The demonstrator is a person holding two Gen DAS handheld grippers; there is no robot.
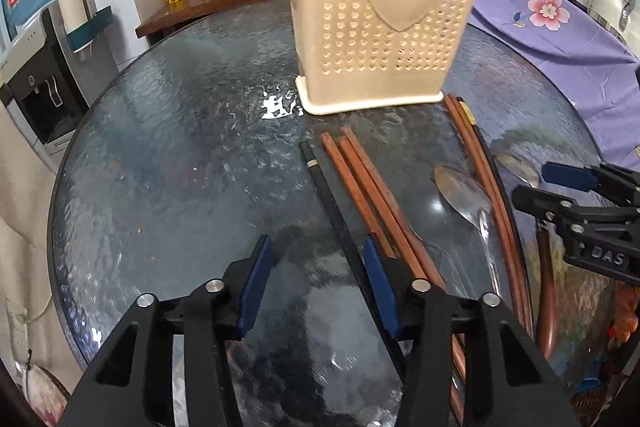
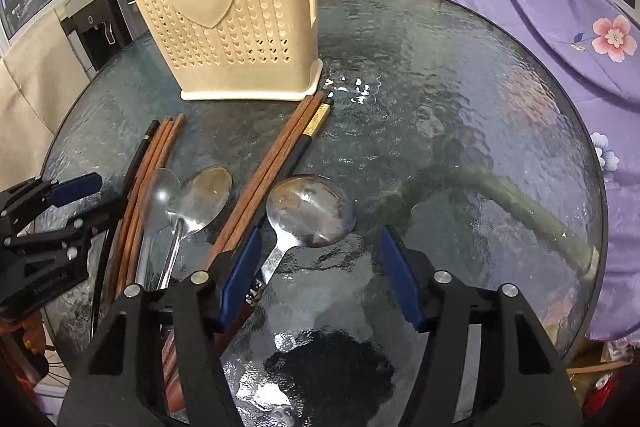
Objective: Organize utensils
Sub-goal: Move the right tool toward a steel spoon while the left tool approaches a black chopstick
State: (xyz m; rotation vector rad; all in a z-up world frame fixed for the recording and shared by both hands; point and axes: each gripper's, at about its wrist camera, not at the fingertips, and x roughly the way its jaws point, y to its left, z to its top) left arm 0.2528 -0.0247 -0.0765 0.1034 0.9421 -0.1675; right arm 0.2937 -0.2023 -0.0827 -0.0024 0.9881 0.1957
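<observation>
Two sets of black, blue-padded tongs, left (image 1: pixel 316 279) and right (image 2: pixel 320 267), hover spread and empty over the round textured-glass counter (image 1: pixel 168 167). Brown wooden chopsticks (image 1: pixel 372 199), a black chopstick (image 1: pixel 332 203) and steel spoons (image 2: pixel 308 211) lie loose, unsorted. Beyond stands the cream perforated plastic utensil holder (image 1: pixel 380 27), its contents hidden.

Round glass surface (image 2: pixel 460 75): cream utensil holder (image 2: pixel 224 27) upright mid-surface; chopsticks (image 2: pixel 264 163), three spoons (image 2: pixel 308 207) near edge; purple cloth (image 2: pixel 560 27) overlaps far rim.
</observation>
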